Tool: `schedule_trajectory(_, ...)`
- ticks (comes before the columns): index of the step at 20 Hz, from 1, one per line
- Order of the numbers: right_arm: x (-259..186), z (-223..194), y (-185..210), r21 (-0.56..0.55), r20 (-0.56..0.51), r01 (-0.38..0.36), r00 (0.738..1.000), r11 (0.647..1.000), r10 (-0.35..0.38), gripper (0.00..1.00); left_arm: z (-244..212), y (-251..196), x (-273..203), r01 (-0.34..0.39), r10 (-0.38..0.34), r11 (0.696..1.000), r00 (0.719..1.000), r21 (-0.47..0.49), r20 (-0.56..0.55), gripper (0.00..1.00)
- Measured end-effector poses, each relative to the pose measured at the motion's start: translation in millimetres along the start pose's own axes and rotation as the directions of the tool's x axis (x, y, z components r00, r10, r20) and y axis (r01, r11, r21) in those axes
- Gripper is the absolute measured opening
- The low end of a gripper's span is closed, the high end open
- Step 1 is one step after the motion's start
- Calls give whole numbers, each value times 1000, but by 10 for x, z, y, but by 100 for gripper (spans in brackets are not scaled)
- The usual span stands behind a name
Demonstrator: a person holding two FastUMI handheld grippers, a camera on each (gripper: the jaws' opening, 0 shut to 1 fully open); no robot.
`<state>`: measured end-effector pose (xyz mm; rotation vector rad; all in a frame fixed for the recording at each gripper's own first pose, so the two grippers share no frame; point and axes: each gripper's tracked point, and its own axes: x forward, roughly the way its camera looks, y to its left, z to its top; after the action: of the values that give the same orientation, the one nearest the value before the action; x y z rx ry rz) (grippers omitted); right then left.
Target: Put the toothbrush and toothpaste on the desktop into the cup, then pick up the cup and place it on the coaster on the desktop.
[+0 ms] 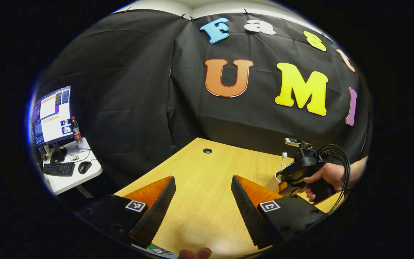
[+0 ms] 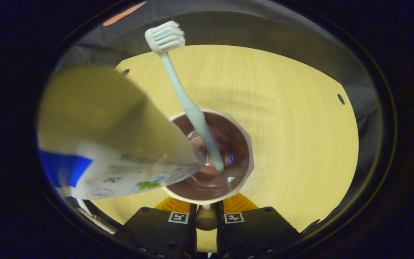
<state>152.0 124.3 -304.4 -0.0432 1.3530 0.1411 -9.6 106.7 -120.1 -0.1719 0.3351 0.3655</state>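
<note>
Right gripper (image 2: 206, 216) pinches narrow on the cup (image 2: 241, 158) handle at lower centre, both fingers clamped. Inside lean the toothbrush (image 2: 189, 104) and the toothpaste (image 2: 120, 154) tube, upper left, likely making it top-heavy; the handle looks the safest hold. Left gripper (image 1: 203, 201) hangs wide over bare desktop (image 1: 207, 169), holding nothing.

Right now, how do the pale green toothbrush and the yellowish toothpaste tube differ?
The slim pale green toothbrush stands steeply, bristle head up, its handle end on the bottom of the brown-lined cup. The broad, flat yellowish toothpaste tube leans lower, over the cup's rim. Both have one end inside the cup, which the right gripper grips by its handle.
</note>
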Motion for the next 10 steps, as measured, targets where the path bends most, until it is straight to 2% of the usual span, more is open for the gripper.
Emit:
schedule_trajectory(3,-1,-48,57,-4,-46,9,999,1000,-9,22,-28,38,-10,-6,6,1000,1000,0,-11,99)
schedule_trajectory(4,-31,-62,120,7,-59,-4,998,1000,4,27,-32,36,-8,-6,6,1000,1000,3,-12,98)
schedule_trajectory(5,-132,-21,170,8,-47,-14,999,1000,14,33,-32,38,-14,-6,6,1000,1000,9,-10,99)
schedule_trajectory(6,-104,-70,202,3,-34,-21,999,1000,21,48,-28,37,-12,-5,5,1000,1000,15,-7,98)
schedule_trajectory(8,-147,-51,219,-6,-17,-19,1000,1000,19,71,-37,15,-8,4,-3,1000,1000,19,-12,99)
schedule_trajectory(9,-160,-62,233,-3,-16,-21,1000,1000,21,67,-41,-3,-10,8,-8,1000,1000,22,-14,99)
schedule_trajectory(10,-164,-74,205,-1,-17,-15,1000,1000,15,72,-32,-8,-16,13,-12,1000,1000,24,-12,99)
